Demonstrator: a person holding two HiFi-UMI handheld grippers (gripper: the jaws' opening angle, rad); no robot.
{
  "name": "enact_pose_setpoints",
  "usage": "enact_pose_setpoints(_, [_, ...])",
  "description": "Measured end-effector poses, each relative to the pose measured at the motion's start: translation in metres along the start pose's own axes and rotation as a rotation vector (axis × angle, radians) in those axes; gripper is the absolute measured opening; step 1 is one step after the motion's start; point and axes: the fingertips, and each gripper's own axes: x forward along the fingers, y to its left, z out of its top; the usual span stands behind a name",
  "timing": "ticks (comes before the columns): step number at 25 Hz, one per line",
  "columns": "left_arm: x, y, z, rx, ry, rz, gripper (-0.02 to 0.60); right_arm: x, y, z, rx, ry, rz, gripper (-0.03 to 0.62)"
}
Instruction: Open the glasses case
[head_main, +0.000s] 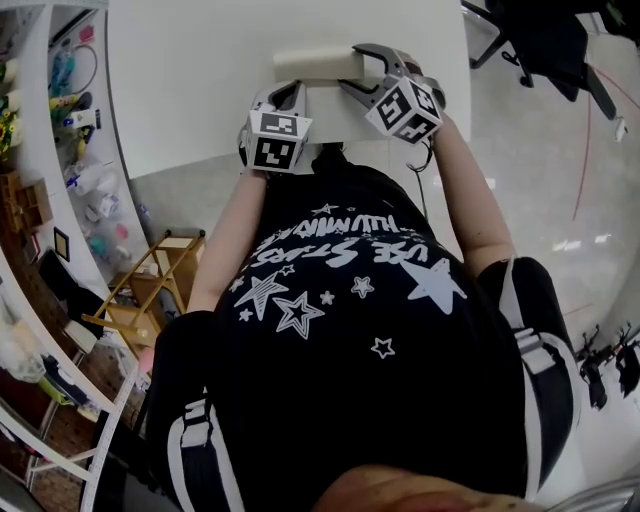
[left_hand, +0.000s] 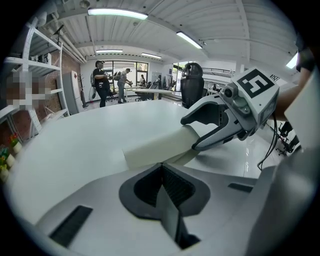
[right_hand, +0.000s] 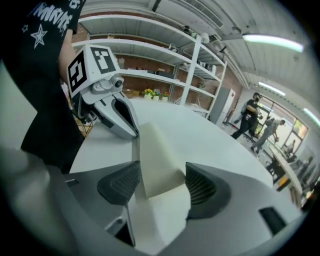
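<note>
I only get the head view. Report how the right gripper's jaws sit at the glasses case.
Observer: In the right gripper view, the right gripper is open. The glasses case lies between its pads, and neither pad presses on it.
Operator: Now give me the left one; its marker cube blocks my view of the jaws.
Observer: In the left gripper view, the left gripper has its pads closed together.
Operator: Say where its tips are.
Observer: They are right at the case's other end, opposite the right gripper. I cannot tell whether they pinch an edge there.
</note>
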Motion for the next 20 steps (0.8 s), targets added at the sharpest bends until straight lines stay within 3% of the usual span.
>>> enact_pose_setpoints(7, [0.0013,0.0002,0.0002,0.001,0.014,-0.008,0.012,0.0110,0.0029,-0.0009,-0.132,0.052,-0.010,0.273])
enact_pose_setpoints(20, [0.0015,-0.0006,-0.0008,0.003,0.034,-0.023,0.012,0.0107,0.0031,-0.0010,-0.121,0.113,0.067,0.276])
